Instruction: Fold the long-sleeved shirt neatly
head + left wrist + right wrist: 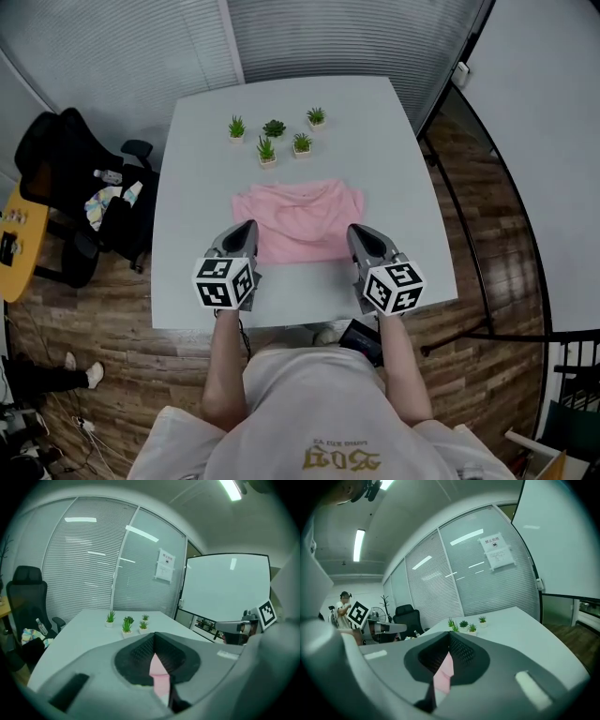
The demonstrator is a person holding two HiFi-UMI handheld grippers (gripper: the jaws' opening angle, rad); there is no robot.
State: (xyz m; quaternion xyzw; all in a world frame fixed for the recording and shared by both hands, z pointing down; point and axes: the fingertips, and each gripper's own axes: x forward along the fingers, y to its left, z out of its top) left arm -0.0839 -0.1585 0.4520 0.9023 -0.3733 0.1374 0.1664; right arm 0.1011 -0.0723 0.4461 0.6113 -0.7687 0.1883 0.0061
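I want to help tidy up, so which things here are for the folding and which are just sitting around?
For the folding:
pink shirt
left hand-held gripper and right hand-held gripper, each shut on the shirt
white table it lies on

Just sitting around:
five little potted plants
black chair beside the table

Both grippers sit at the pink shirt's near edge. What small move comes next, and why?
Probably carry that edge up and forward toward the potted plants, folding it over the far half: the left gripper and the right gripper are each shut on a near corner of the pink shirt, which lies flat.
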